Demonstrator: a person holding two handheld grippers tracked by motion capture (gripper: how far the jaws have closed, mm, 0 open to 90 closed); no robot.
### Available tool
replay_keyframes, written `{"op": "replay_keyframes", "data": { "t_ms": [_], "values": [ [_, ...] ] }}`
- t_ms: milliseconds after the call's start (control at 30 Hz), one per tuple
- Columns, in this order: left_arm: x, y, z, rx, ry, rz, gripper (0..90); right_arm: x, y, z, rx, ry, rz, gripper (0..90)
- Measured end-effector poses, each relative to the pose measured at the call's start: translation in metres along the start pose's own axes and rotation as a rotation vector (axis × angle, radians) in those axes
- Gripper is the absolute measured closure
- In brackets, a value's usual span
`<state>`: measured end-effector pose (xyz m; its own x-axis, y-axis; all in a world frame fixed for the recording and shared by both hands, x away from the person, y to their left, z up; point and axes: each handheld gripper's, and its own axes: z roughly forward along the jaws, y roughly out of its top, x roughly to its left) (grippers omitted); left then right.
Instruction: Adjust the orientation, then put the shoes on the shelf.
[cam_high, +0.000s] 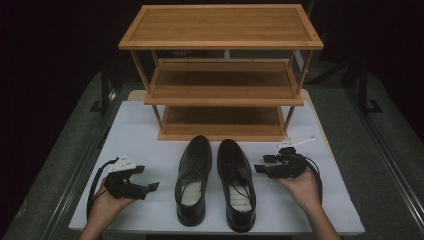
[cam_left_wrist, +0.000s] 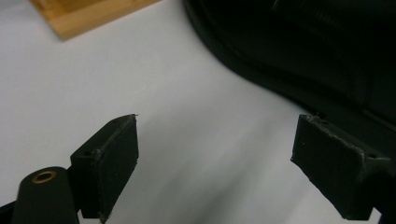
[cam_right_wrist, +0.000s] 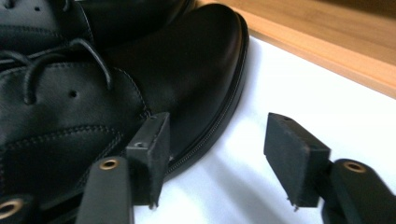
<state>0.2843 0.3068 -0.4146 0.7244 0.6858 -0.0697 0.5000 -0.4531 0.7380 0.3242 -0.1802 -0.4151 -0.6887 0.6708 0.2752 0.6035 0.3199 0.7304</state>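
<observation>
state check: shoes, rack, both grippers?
left shoe: upright on the white table top, toe toward the rack, laced, not gripped.
right shoe: upright beside it, toe toward the rack, laced, not gripped.
wooden rack: standing, no items visible on its three shelves.
left gripper: open, nothing between the jaws, left of the shoes.
right gripper: open, nothing between the jaws, by the right shoe.

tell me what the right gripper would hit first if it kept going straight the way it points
Probably the right shoe: the right gripper points at its side, jaws open and empty, though the shoe lies slightly off-centre.
</observation>
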Motion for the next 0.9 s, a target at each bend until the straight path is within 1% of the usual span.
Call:
{"op": "replay_keyframes", "data": {
  "t_ms": [33,67,100,133,233,300,333,367,400,433,567,600,633,667,700,733,800,867,900],
  "values": [
    [-0.001,0.003,0.0,-0.002,-0.006,0.004,14.0,0.0,0.0,-0.001,-0.004,-0.002,0.001,38.9],
    [-0.003,0.009,0.0,-0.011,-0.02,0.01,13.9,0.001,0.002,-0.003,-0.018,-0.001,0.004,36.9],
    [-0.003,0.009,0.0,-0.011,-0.02,0.01,13.9,0.001,0.002,-0.003,-0.018,-0.001,0.004,36.9],
    [-0.004,0.012,0.0,-0.015,-0.024,0.014,13.9,0.003,0.004,-0.005,-0.025,-0.004,0.001,35.5],
    [-0.007,0.023,0.0,-0.034,-0.048,0.024,13.9,0.004,0.005,-0.006,-0.034,0.002,-0.002,35.5],
    [-0.011,0.036,0.001,-0.048,-0.064,0.039,14.0,0.007,0.007,-0.009,-0.045,0.014,0.0,35.0],
    [-0.011,0.036,0.001,-0.048,-0.064,0.039,14.0,0.007,0.007,-0.009,-0.045,0.014,0.0,35.0],
    [-0.012,0.04,0.001,-0.05,-0.07,0.046,14.0,0.008,0.007,-0.009,-0.045,0.017,0.0,35.0],
    [-0.015,0.048,0.002,-0.06,-0.083,0.057,14.0,0.012,0.009,-0.011,-0.051,0.025,-0.007,34.6],
    [-0.015,0.048,0.002,-0.06,-0.083,0.057,14.0,0.012,0.009,-0.011,-0.051,0.025,-0.007,34.6],
    [-0.023,0.063,0.005,-0.075,-0.101,0.084,14.1,0.021,0.014,-0.015,-0.064,0.043,-0.026,34.5],
    [-0.025,0.067,0.006,-0.079,-0.106,0.091,14.1,0.026,0.016,-0.016,-0.069,0.058,-0.039,34.5],
    [-0.027,0.07,0.008,-0.082,-0.109,0.1,14.1,0.026,0.016,-0.016,-0.069,0.058,-0.039,34.5],
    [-0.03,0.076,0.01,-0.081,-0.119,0.113,14.1,0.031,0.017,-0.017,-0.07,0.065,-0.051,34.5],
    [-0.03,0.076,0.01,-0.081,-0.119,0.113,14.2,0.031,0.017,-0.017,-0.07,0.065,-0.051,34.5],
    [-0.031,0.079,0.012,-0.081,-0.123,0.119,14.4,0.035,0.018,-0.017,-0.071,0.072,-0.063,34.6],
    [-0.033,0.085,0.015,-0.082,-0.131,0.125,14.4,0.037,0.019,-0.018,-0.076,0.071,-0.067,34.5],
    [-0.035,0.092,0.021,-0.08,-0.142,0.139,14.5,0.04,0.02,-0.018,-0.079,0.078,-0.078,34.6],
    [-0.035,0.092,0.021,-0.08,-0.142,0.139,14.4,0.04,0.02,-0.018,-0.079,0.078,-0.078,34.6]
  ]
}}
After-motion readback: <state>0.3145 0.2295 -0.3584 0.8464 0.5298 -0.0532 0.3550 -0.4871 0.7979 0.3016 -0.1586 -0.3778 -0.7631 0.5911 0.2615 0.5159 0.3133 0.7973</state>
